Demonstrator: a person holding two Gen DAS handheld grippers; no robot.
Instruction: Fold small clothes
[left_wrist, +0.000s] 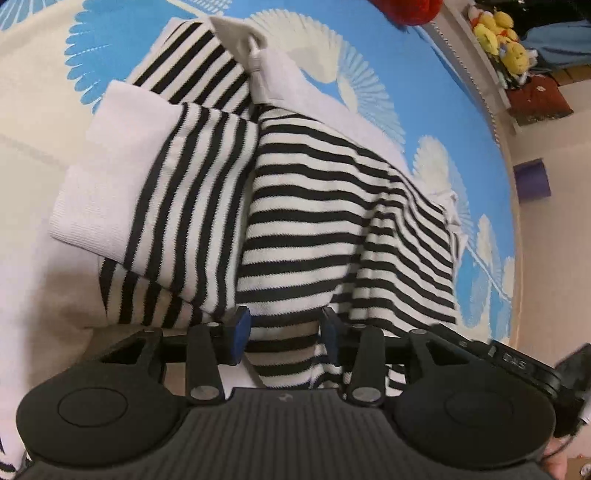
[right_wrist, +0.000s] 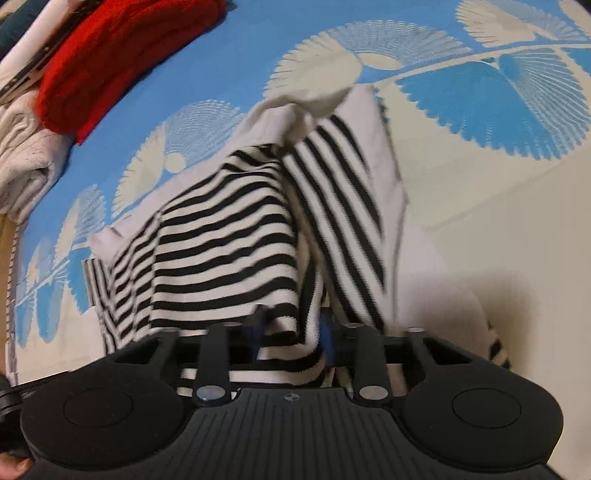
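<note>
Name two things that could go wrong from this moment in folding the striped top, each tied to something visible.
The left gripper stands open around the striped top, so that side may slip and the fold skew. The right gripper has bunched cloth between its pads and may drag several layers, leaving creases.

Yellow plush toys (left_wrist: 498, 37) sit beyond the blue-and-cream patterned blanket (left_wrist: 424, 92)
</note>
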